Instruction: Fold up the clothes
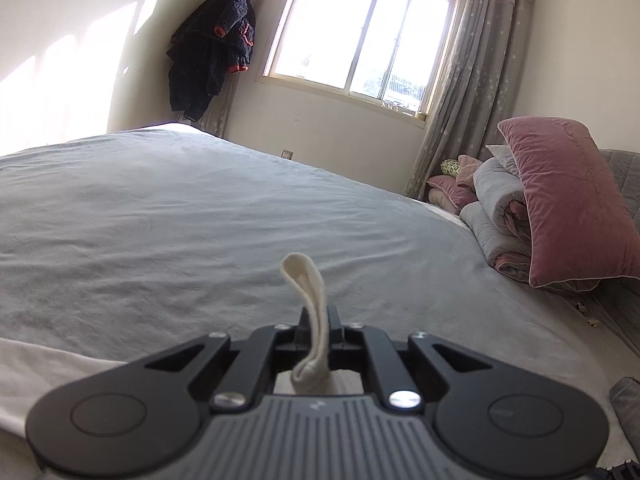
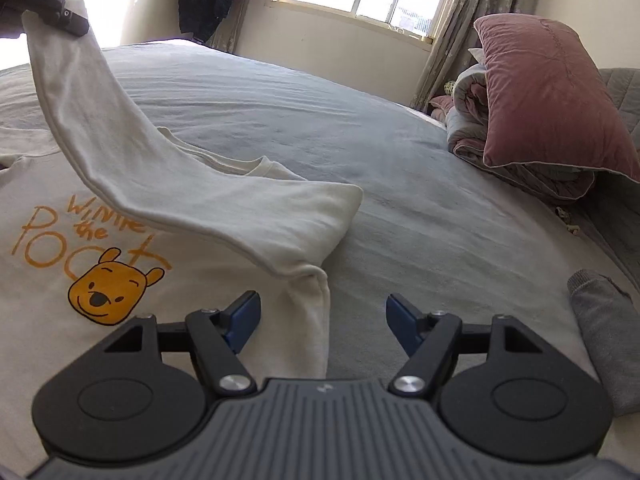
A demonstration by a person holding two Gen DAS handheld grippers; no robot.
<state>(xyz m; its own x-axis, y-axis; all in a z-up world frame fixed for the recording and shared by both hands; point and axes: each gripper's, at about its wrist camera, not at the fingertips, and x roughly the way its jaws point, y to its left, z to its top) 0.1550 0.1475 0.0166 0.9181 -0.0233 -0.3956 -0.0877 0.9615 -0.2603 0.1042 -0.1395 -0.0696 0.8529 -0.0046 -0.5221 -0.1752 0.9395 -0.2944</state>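
A cream sweatshirt (image 2: 52, 320) with an orange bear print lies flat on the grey bed (image 2: 360, 160). Its long sleeve (image 2: 168, 176) is lifted off the bed and stretched up to the top left, where my left gripper (image 2: 60, 16) is shut on the cuff. In the left wrist view that cuff (image 1: 308, 300) sticks up as a folded cream loop between the closed fingers of the left gripper (image 1: 318, 332). My right gripper (image 2: 323, 316) stands open low over the shirt's right side seam, blue pads apart, nothing between them.
A pink pillow (image 2: 548, 96) leans on rolled grey quilts (image 2: 472, 120) at the bed's right end. A grey garment (image 2: 604, 340) lies at the right edge. Dark clothes (image 1: 212, 56) hang by the window (image 1: 360, 32) beyond the bed.
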